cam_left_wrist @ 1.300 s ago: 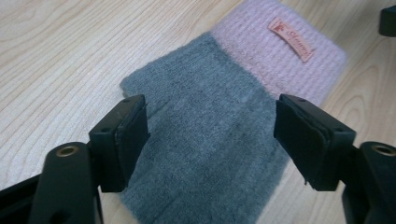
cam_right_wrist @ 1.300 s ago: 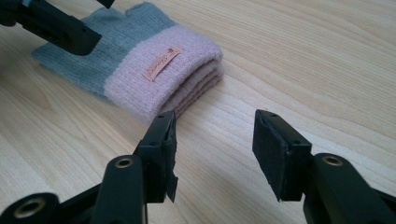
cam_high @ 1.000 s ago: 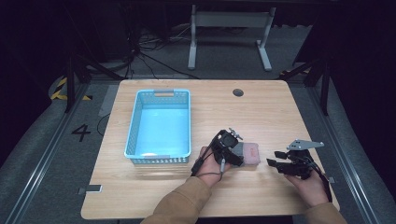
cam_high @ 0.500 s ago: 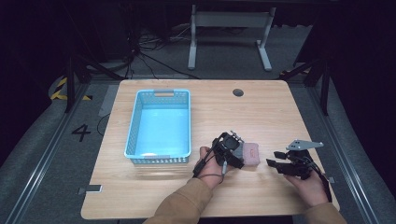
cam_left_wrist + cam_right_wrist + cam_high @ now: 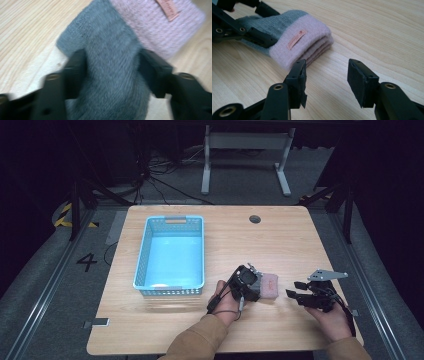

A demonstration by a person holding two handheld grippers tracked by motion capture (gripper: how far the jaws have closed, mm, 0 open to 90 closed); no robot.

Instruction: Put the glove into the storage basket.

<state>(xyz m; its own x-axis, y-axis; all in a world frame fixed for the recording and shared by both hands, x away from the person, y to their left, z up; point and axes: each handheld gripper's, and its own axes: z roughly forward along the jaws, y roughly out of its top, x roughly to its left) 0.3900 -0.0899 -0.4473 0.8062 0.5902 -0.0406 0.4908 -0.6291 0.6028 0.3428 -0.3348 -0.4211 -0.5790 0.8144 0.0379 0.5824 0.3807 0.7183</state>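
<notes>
The left tool (image 5: 111, 72), its jaws just closing, pinches the grey end of a folded grey-and-pink sock (image 5: 266, 285) on the bench (image 5: 225, 237), at four o'clock from the blue basket (image 5: 170, 252). The right tool (image 5: 325, 77) waits open. Gripped by its edge, the fold may sag open or slip free when lifted.

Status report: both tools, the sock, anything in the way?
Left tool just closed, gripping sock. Right tool open, empty, beside it. Nothing in the way.
</notes>
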